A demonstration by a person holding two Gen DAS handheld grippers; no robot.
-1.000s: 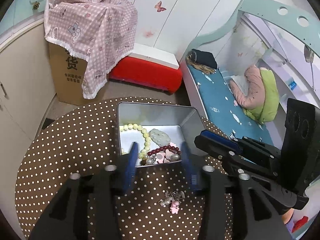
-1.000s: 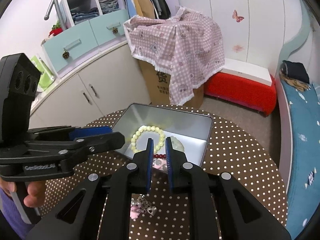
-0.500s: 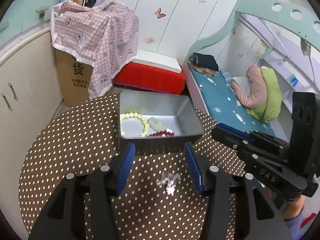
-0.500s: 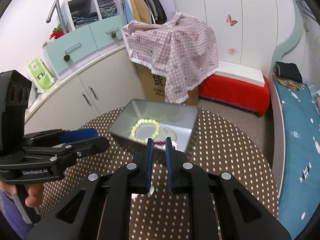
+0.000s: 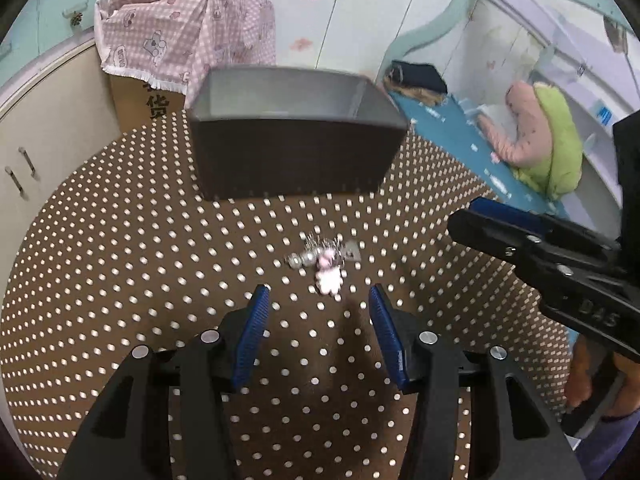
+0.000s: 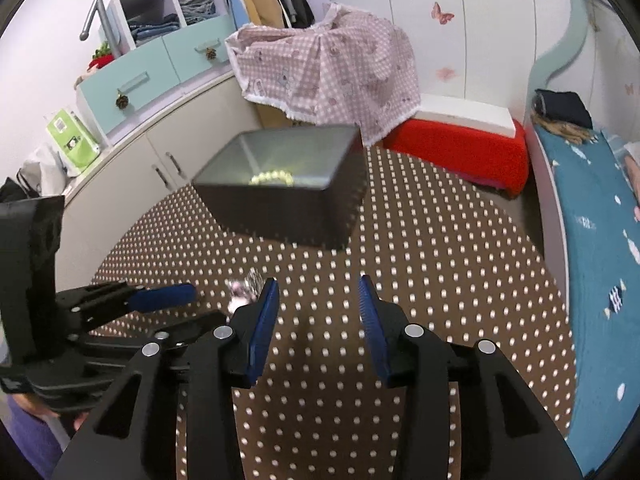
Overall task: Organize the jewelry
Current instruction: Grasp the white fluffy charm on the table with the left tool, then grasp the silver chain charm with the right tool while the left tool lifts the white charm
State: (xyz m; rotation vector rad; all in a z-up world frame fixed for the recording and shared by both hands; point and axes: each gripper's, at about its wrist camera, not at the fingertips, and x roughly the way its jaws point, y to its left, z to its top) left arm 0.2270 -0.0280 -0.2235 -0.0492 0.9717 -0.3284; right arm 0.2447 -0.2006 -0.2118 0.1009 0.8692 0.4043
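Observation:
A silver charm bracelet with a pink charm [image 5: 326,264] lies on the brown dotted tablecloth [image 5: 120,264], just ahead of my left gripper [image 5: 318,300], which is open and holds nothing. Behind it stands a grey metal tin [image 5: 292,152]. In the right wrist view the tin [image 6: 288,196] shows a pale yellow bead bracelet [image 6: 272,178] inside. My right gripper [image 6: 318,290] hovers over bare cloth, its jaws opening and empty. The charm bracelet [image 6: 242,290] lies to its left, partly hidden by a finger. The left gripper [image 6: 160,300] reaches in from the left there.
The round table's edge curves near a bed with a blue cover [image 6: 592,240] on the right. White cabinets [image 6: 132,176] stand on the left. A red bench [image 6: 460,152] and a box under pink checked cloth [image 6: 332,68] sit beyond the table.
Both grippers have pulled back from the tin and dropped lower toward the cloth. The right gripper, shut before, now stands apart. The left gripper is now close behind the charm bracelet.

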